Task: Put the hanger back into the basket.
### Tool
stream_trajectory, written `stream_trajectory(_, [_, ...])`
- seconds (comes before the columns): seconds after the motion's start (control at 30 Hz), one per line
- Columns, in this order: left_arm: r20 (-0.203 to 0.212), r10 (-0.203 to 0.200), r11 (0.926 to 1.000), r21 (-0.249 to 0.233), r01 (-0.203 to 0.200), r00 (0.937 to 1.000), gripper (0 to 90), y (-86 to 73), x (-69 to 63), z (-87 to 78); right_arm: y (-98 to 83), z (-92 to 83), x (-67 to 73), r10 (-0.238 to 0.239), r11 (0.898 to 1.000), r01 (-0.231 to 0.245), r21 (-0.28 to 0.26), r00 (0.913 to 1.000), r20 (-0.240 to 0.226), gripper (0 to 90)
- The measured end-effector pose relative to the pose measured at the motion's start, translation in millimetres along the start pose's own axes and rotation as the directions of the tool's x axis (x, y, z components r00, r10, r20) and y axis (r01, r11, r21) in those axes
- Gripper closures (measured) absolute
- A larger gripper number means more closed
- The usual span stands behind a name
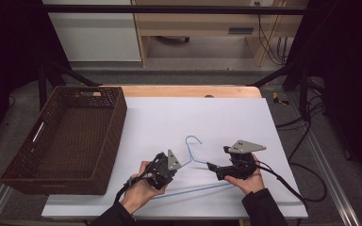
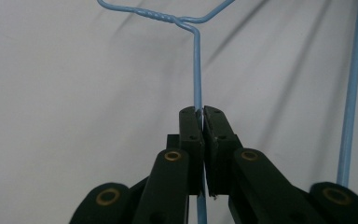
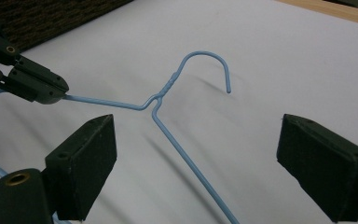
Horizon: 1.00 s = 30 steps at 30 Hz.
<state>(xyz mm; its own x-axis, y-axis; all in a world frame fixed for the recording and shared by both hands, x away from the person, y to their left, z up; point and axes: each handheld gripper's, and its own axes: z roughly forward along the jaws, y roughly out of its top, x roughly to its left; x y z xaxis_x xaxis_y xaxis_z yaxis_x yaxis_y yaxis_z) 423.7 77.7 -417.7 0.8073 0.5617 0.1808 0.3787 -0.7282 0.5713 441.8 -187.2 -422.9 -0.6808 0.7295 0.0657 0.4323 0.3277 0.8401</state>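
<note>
Basket: dark woven basket [image 1: 66, 136], far left of table, sits partly on the white sheet's left edge; open top; inside looks bare.
Sheet: white sheet [image 1: 217, 117] covers most of the tabletop; wood table edge [image 1: 188, 90] shows along the far side.
L hand: left hand [image 1: 139, 190] comes in from bottom, holds left gripper [image 1: 173, 165] just right of basket's near corner.
L gripper: jaws together, clamped on the wire of the hanger's one shoulder arm; in left gripper view the wire runs straight up from between the pads [image 2: 192, 126] to the twisted neck.
Hanger: blue wire hanger [image 1: 192, 150], mid-table on the sheet btwn the two grippers; hook points to the far side, bottom bar runs near the person's edge. Whether lifted or flat – can't tell.
R gripper: right gripper [image 1: 208, 165], jaws wide apart, nothing btwn the pads; in right gripper view the hanger's other shoulder arm [image 3: 186, 158] passes btwn the open pads, touching neither.
R hand: right hand [image 1: 247, 181], dark sleeve, holds right gripper right of the hanger; cable [image 1: 287, 186] trails off to the right.
</note>
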Motion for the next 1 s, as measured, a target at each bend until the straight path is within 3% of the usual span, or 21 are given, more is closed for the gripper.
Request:
stream_trajectory(0.6, [-0.005, 0.008, 0.9999, 0.011, -0.007, 1.0000, 87.1, 1.3, -1.8, -0.4, 2.2, 28.1, 9.9, -0.032, 0.995, 0.036, 0.091, 0.9986, -0.042, 18.6])
stream_trajectory(1.0, [-0.008, 0.010, 0.9997, 0.022, -0.010, 0.9999, 87.1, 0.8, -3.3, 2.9, 13.4, 48.7, 13.0, 0.038, 0.997, -0.037, 0.075, 0.9992, -0.013, 21.9])
